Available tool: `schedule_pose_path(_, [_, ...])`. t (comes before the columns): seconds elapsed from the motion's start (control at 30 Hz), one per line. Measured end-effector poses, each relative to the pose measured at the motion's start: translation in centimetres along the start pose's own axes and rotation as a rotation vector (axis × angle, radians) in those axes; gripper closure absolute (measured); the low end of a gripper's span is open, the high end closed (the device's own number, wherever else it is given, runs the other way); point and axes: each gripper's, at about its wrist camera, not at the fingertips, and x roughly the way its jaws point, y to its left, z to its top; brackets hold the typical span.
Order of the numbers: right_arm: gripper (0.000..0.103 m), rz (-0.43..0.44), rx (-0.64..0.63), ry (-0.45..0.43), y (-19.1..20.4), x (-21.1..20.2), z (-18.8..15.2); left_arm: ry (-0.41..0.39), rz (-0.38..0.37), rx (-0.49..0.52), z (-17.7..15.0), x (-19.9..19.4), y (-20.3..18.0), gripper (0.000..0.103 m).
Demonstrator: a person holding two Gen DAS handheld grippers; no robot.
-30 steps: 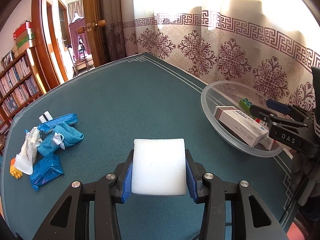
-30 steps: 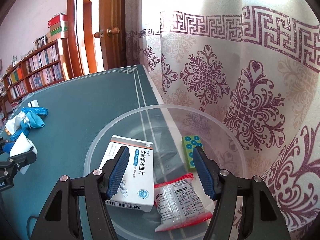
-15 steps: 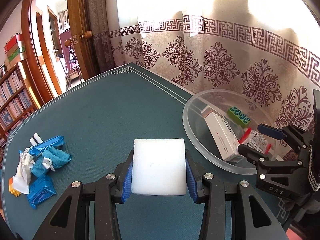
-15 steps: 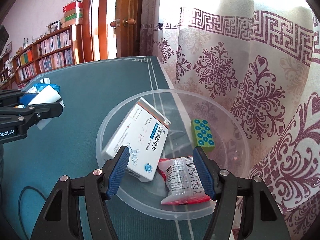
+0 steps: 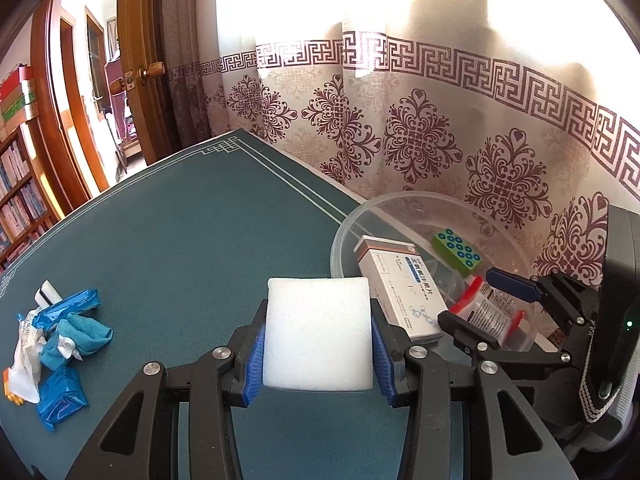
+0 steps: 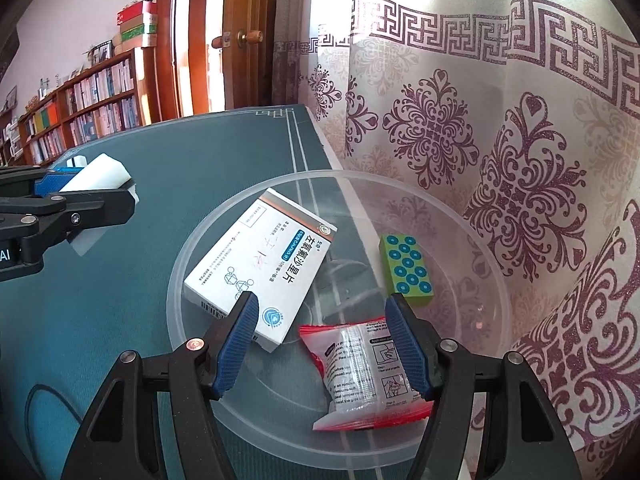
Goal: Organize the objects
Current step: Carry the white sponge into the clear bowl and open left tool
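- Blue pads of the left gripper (image 5: 318, 344) pinch a white foam block (image 5: 318, 332) by its two side faces, carried above the green table (image 5: 192, 240), just short of the clear bowl (image 5: 340, 240).
- Right gripper (image 6: 322, 342) stands with jaws spread over the bowl's near rim, nothing between them.
- Done, by my reading: a white medicine box (image 6: 260, 264), a green dotted block (image 6: 406, 270) and a red-edged sachet (image 6: 368, 372) already lie in the bowl.
- Left to do: drop the foam in, then fetch the pile of blue packets, blue cloth and white wrapper (image 5: 56, 344) well apart at the table's far side.
- Hard to tell: the pile's exact count; the small orange piece at its edge is cut off.
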Motion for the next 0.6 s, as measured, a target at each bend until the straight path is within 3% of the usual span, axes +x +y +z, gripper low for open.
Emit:
schedule_pose_path(0.2, [0.036, -0.051, 0.084, -0.057, -1.8, -1.0, 0.5, -0.014, -0.057, 0.044, 0.0, -0.4, -2.0, 0.056])
schedule_pose_path(0.33, [0.036, 0.013, 0.207, -0.084, -4.3, -1.8, 0.9, -0.007, -0.090, 0.053, -0.1, -0.4, -2.6, 0.056])
schedule_pose_path(0.6, [0.036, -0.016, 0.250, -0.118, -5.5, -2.6, 1.2, 0.022, -0.217, 0.048, -0.2, -0.1, -4.1, 0.056])
